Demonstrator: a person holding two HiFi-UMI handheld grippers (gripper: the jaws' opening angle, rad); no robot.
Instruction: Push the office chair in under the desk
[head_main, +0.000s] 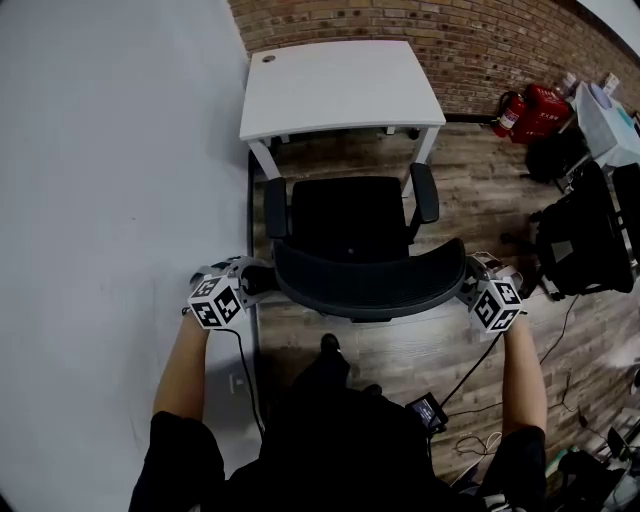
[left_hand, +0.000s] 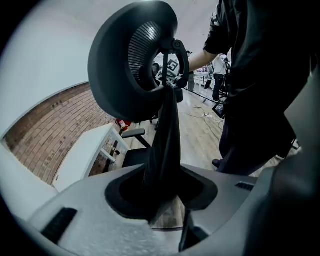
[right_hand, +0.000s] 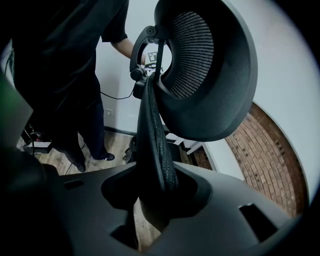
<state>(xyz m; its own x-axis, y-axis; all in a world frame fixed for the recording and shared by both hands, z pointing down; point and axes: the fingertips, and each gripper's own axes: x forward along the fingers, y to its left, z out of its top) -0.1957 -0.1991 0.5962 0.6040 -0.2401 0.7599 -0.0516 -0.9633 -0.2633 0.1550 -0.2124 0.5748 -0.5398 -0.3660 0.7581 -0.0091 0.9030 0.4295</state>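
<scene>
Clamping office chair (head_main: 370, 285) backrest: left gripper (head_main: 247, 284) half-closed on its left edge, right gripper (head_main: 467, 287) on its right; desk (head_main: 340, 90) beyond.

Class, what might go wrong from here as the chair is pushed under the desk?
One armrest lines up with a desk leg and may strike it. The left gripper and right gripper clamp only thin edges of the backrest; one might slip, letting the office chair swivel.
</scene>
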